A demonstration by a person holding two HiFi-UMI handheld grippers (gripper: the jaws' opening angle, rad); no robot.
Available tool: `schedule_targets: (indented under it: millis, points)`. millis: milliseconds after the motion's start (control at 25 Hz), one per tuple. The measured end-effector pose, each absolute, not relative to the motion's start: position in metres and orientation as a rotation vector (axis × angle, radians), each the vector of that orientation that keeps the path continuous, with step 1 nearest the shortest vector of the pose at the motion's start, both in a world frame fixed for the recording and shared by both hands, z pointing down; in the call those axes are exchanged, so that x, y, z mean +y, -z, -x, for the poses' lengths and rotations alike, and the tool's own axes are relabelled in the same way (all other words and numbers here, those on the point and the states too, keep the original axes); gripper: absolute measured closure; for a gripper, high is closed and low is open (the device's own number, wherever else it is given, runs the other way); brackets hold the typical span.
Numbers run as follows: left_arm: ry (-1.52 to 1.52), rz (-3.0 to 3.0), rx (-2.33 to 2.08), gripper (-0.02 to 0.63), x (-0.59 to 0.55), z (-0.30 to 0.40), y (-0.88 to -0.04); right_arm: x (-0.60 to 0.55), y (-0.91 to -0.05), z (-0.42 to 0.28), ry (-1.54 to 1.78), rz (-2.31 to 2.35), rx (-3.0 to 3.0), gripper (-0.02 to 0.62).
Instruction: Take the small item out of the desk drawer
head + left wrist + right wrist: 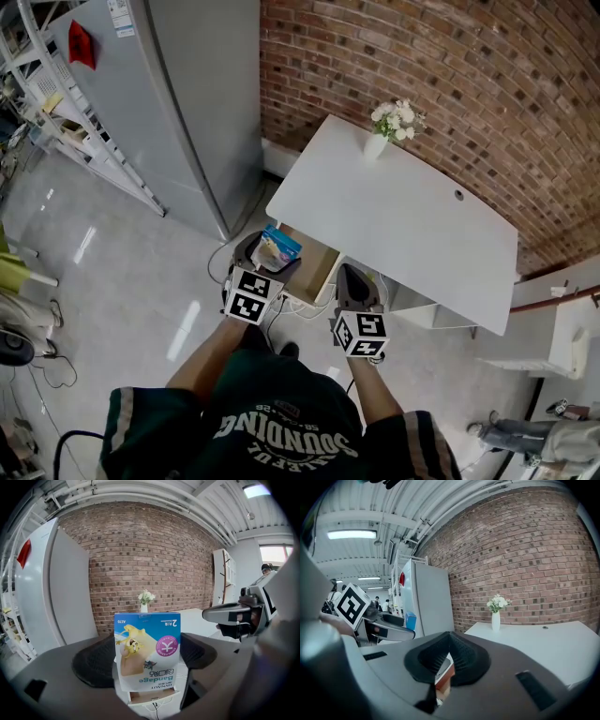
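Observation:
A small blue and white bandage box is clamped upright between the jaws of my left gripper, held above the open wooden desk drawer. In the left gripper view the box fills the space between the dark pads of that gripper, and the drawer shows below it. My right gripper hovers just right of the drawer, shut with nothing in it. In the right gripper view, that gripper's pads meet, and the left gripper with the box shows at left.
The white desk stands against a brick wall, with a white vase of flowers at its far corner. A grey refrigerator rises to the left of the desk. Cables lie on the floor under the drawer.

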State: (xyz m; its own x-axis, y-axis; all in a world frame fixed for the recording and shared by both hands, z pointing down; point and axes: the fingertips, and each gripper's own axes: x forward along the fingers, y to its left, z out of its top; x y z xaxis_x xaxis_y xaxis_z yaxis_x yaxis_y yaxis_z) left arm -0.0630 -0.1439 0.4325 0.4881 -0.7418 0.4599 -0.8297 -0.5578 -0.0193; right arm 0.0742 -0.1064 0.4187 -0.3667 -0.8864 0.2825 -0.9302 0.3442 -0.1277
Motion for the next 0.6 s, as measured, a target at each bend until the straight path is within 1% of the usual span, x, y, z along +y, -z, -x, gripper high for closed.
schedule_targets:
  millis: [600]
  points:
    - [-0.640, -2.497, -1.349, 0.173, -0.131, 0.067, -0.444, -0.097, -0.425, -0.070, -0.405, -1.642, -2.438, 0.571]
